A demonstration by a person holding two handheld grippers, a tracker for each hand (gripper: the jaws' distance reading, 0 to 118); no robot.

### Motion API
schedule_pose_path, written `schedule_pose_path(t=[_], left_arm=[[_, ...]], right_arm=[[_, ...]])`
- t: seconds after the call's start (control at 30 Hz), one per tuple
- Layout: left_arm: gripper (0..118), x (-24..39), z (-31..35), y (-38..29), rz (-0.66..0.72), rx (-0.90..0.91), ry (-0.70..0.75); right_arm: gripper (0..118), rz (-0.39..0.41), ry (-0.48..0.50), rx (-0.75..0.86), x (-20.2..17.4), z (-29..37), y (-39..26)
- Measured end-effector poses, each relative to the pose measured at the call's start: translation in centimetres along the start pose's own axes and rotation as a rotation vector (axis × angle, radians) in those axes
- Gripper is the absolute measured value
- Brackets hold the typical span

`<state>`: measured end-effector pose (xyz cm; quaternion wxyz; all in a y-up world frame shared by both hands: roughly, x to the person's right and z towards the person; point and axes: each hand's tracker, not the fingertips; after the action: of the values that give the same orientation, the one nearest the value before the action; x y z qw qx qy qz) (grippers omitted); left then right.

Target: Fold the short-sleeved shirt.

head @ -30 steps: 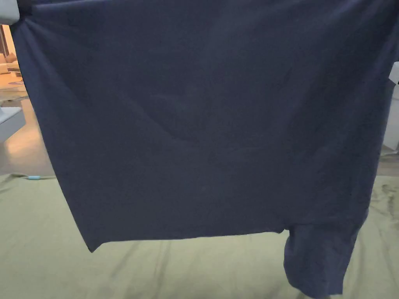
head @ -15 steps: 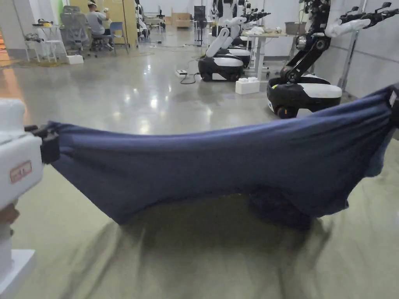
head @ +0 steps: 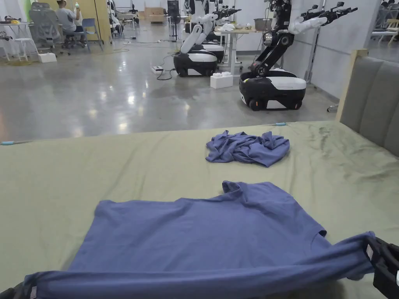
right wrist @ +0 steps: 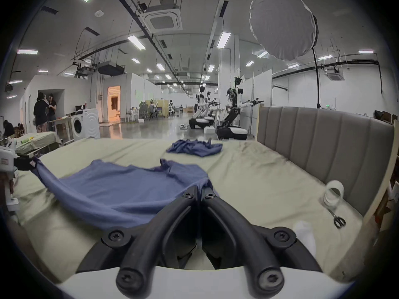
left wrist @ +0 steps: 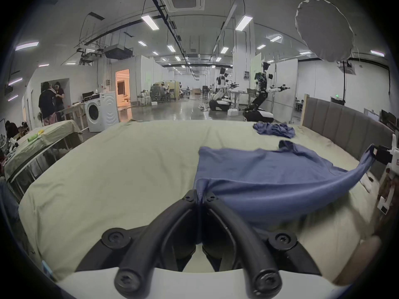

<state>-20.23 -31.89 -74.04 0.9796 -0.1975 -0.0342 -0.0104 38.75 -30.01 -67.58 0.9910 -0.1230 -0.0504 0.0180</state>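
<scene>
The short-sleeved shirt (head: 202, 237) is plain blue with no visible print. Its far portion lies spread flat on the green bed sheet (head: 97, 171), one sleeve pointing away at the far edge. The near edge is raised off the sheet and stretched taut into a band between its two near corners, sagging slightly at mid-span.

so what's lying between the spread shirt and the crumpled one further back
Nothing: a bare strip of green sheet separates the spread shirt from the crumpled shirt, as the head view shows.
</scene>
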Motion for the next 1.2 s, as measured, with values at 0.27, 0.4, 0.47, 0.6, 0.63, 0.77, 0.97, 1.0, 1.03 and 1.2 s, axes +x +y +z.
schedule_pose_path(t=[0.27, 0.4, 0.47, 0.6, 0.63, 0.77, 0.97, 1.0, 1.03, 1.2], left_arm=[[2, -1.7, 8.2, -5.8, -0.063, -0.13, -0.061], [4, -1.7, 8.1, -8.4, -0.064, -0.187, -0.082], [27, -1.4, 7.4, -9.3, -0.069, -0.224, -0.075], [116, -2.1, 6.6, -10.5, 0.021, -0.34, -0.049], [118, -2.6, 7.7, -10.0, 0.063, -0.314, -0.068], [118, -2.9, 13.0, -7.1, 0.086, -0.163, -0.047], [0, -2.0, 18.9, -5.2, 0.221, -0.024, -0.006], [0, -1.6, 18.8, -5.0, 0.203, -0.061, -0.062], [0, -1.3, 18.2, -4.9, 0.176, -0.095, -0.109], [38, -2.4, 12.6, -5.8, 0.02, -0.19, -0.07]], right_arm=[[3, 0.16, 0.065, -0.15, -0.3, 8.8, -6.0], [3, 0.136, 0.05, -0.288, 0.1, 8.9, -9.1], [5, 0.156, 0.039, -0.348, 0.0, 8.6, -10.4], [68, 0.066, -0.006, -0.481, 0.4, 8.5, -11.7], [109, 0.02, 0.0, -0.475, 0.8, 9.0, -11.7], [116, -0.027, 0.022, -0.276, 1.0, 14.7, -7.3], [3, -0.017, -0.026, -0.098, -1.2, 18.4, -5.3], [3, -0.035, 0.09, -0.111, -0.8, 18.2, -6.0], [3, -0.008, 0.109, -0.114, -1.1, 18.1, -6.0], [3, 0.072, 0.046, -0.161, -3.5, 16.5, -5.9]])
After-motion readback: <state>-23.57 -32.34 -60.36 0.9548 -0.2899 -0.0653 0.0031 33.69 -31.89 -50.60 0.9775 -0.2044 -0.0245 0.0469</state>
